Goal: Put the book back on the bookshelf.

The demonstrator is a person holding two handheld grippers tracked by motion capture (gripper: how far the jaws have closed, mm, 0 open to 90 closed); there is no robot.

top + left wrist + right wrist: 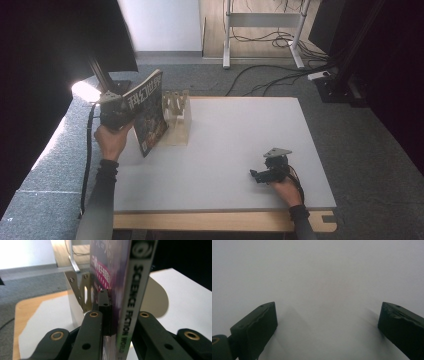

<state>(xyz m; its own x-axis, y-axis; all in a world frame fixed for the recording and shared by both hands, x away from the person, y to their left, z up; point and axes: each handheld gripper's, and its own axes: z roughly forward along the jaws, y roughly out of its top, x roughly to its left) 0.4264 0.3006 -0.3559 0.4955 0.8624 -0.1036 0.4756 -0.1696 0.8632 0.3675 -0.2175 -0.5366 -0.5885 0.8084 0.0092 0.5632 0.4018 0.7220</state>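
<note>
A magazine (148, 114) with a dark illustrated cover is held upright above the table's left side, tilted a little. My left gripper (116, 113) is shut on its spine edge. In the left gripper view the spine (131, 297) reads "Science Fiction World" and stands clamped between my two jaws. Just right of the magazine stands a pale wooden rack (176, 119) with upright dividers; the same rack (80, 291) appears behind the magazine. My right gripper (259, 176) rests low on the white table near its front right, jaws wide open with nothing between them.
The white tabletop (240, 145) has a wooden front edge. Grey carpet surrounds it, with cables (280, 75) and a white desk frame (262, 30) at the back. A dark stand (107, 75) rises behind the table's left corner.
</note>
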